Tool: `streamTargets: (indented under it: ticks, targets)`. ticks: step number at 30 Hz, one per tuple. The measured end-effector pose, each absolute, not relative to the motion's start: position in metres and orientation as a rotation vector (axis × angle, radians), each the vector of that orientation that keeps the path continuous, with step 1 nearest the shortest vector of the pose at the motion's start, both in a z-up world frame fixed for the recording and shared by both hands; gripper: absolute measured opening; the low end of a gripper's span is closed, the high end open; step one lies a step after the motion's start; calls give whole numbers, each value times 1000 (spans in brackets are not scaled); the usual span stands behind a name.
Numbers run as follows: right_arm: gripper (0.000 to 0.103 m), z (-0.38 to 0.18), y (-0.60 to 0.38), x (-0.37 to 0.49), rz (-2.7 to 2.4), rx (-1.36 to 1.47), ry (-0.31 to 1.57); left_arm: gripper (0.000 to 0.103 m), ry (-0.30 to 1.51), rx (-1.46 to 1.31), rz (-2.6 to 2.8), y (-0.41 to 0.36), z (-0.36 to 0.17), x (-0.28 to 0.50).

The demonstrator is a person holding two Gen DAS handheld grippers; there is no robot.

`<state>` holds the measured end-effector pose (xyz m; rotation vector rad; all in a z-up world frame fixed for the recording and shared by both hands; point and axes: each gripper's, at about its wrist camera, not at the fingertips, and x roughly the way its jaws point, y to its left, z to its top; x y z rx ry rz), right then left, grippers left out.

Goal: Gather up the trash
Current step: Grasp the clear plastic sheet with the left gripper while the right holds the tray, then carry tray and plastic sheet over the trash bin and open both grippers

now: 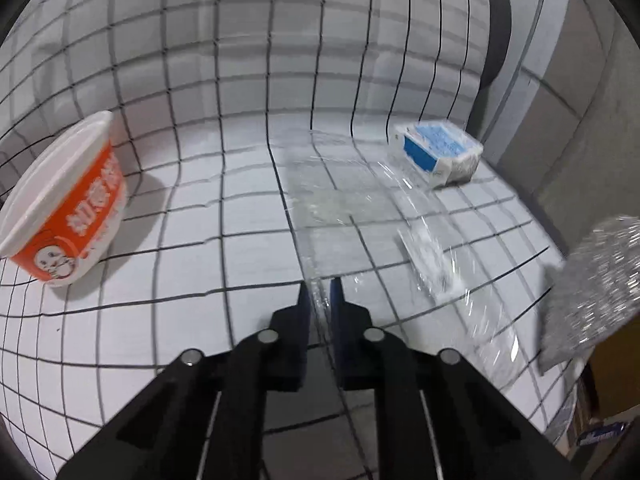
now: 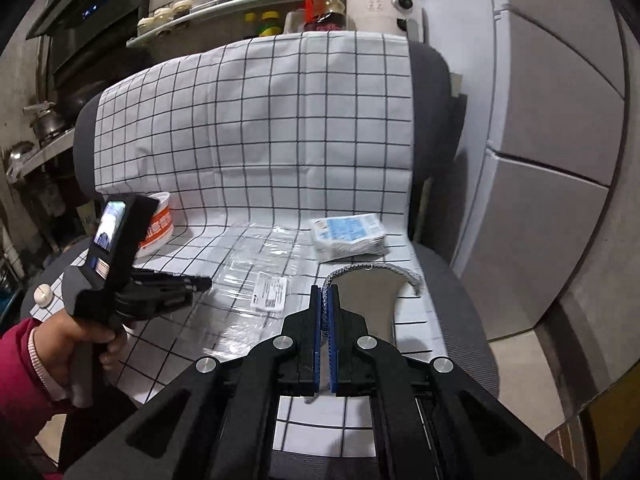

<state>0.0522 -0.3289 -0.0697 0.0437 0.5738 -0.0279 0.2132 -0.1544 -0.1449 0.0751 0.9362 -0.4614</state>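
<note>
Left gripper [image 1: 320,300] closed down on the near edge of a clear plastic wrapper [image 1: 360,208]; film visibly pinched between the blue pads, the rest of the sheet spread flat over the checked cloth [image 1: 200,208] toward 12 and 1 o'clock. White label on the wrapper at about 2 o'clock from the fingertips.

Right gripper [image 2: 328,300] clamped tight on a grey woven scrap [image 2: 374,270], its edge sandwiched between the blue pads and the looped end standing out past the tips toward 1 o'clock, clear of the seat.

Still lying on the cloth-covered chair: an orange instant-noodle cup [image 1: 68,204] tipped on its side at 9 o'clock in the left wrist view, and a blue-and-white tissue pack [image 1: 440,152] at 1 o'clock, near the chair's right edge. Neither touched by a tool.

No bin or bag identifiable in either view, only a cardboard-brown edge [image 1: 612,376] at 4 o'clock in the left wrist view, too cropped to name.

Judged progress: two pieces gripped, neither visibly dropped anywhere yet, wrapper still on the seat; cup and tissue pack remaining. Roughly early to midway.
</note>
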Motion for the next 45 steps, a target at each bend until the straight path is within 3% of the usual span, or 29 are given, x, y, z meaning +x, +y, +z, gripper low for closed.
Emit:
streamTargets:
  ticks: [10, 17, 32, 45]
  targets:
    - [3, -56, -315, 39, 11, 77, 535, 4, 767, -20, -483, -88, -82, 158]
    - [3, -39, -306, 9, -33, 44, 497, 4, 715, -11, -576, -102, -64, 121]
    - [3, -46, -395, -115, -403, 93, 535, 4, 745, 185, -950, -253, -94, 37]
    - [3, -115, -475, -192, -589, 267, 631, 4, 860, 487, -1116, -376, -154, -24]
